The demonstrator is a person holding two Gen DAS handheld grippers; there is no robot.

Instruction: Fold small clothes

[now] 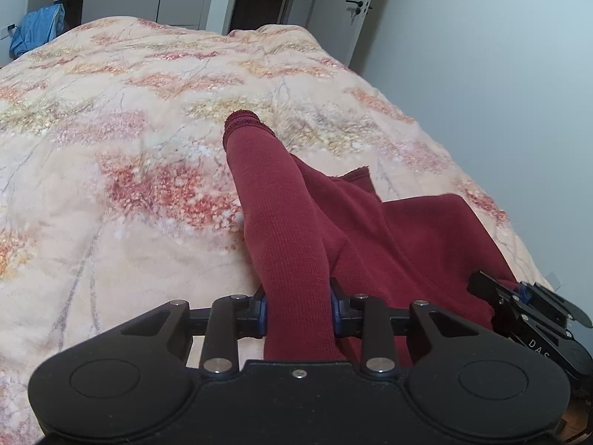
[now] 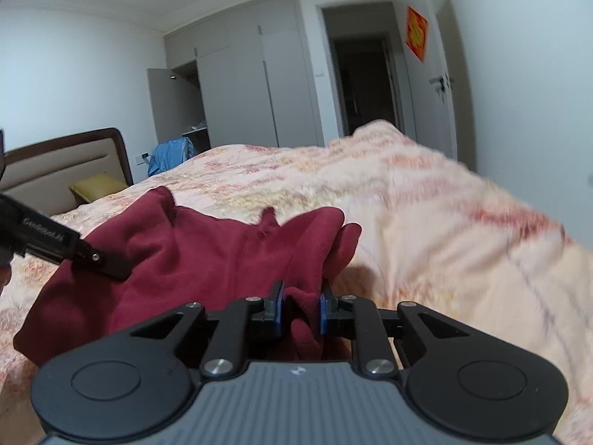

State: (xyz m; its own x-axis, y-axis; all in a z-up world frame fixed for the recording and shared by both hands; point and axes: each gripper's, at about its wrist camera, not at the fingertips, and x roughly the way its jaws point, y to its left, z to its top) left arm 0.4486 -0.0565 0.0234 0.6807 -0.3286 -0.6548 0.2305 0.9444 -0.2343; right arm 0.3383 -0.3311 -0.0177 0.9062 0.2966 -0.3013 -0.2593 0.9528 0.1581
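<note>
A dark red knit garment [image 1: 393, 237] lies on the floral bedspread [image 1: 129, 118]. My left gripper [image 1: 298, 306] is shut on its long sleeve [image 1: 274, 200], which stretches away from me to a cuff. My right gripper [image 2: 299, 313] is shut on a bunched fold of the same red garment [image 2: 207, 259], held slightly above the bed. The right gripper also shows at the lower right of the left wrist view [image 1: 526, 304]. The left gripper shows at the left edge of the right wrist view [image 2: 74, 248].
The bedspread [image 2: 426, 222] covers the whole bed. A headboard [image 2: 63, 163] and yellow pillow [image 2: 98, 187] are at the left. A blue cloth [image 2: 170, 155] hangs near the grey wardrobe [image 2: 252, 85]. A wall [image 1: 500, 74] and door run along the bed's right side.
</note>
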